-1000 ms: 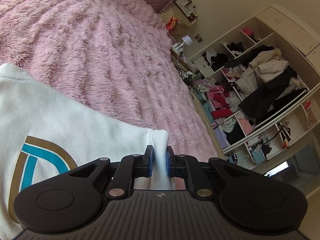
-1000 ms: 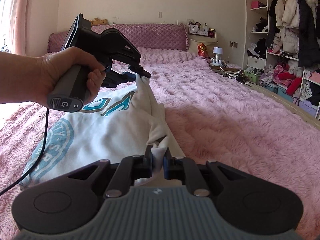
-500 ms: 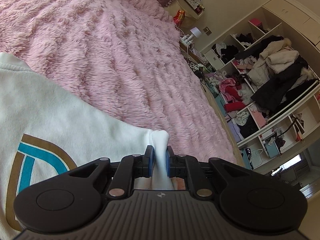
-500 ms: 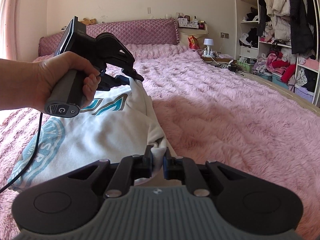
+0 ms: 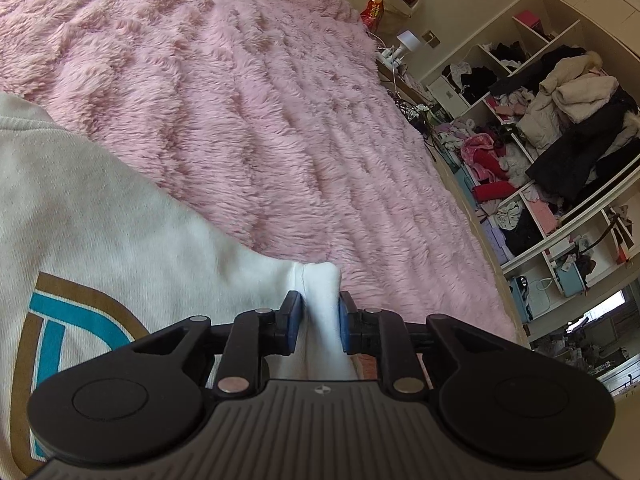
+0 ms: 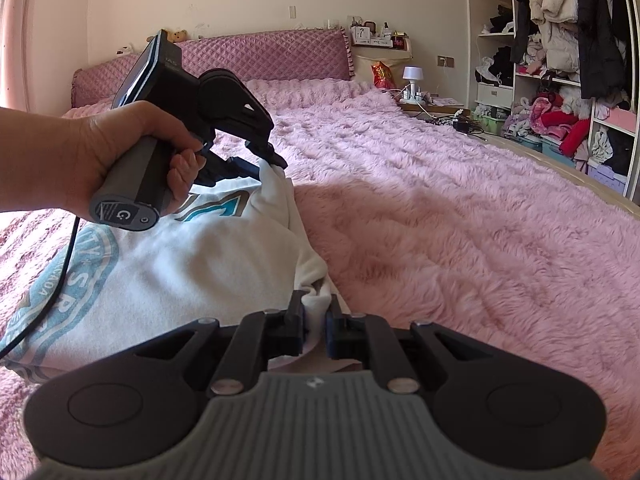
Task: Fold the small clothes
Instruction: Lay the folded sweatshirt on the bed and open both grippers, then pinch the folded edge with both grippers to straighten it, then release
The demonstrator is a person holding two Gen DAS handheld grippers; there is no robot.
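A white sweatshirt (image 6: 168, 264) with teal lettering lies on the bed's pink fluffy blanket (image 6: 460, 232). The left gripper (image 5: 319, 314) is clamped on one raised edge fold, and the right gripper (image 6: 316, 322) is clamped on another.

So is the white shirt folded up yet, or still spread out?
Mostly spread out. The white shirt lies open, print showing, with only its right edge lifted by the left gripper and right gripper.
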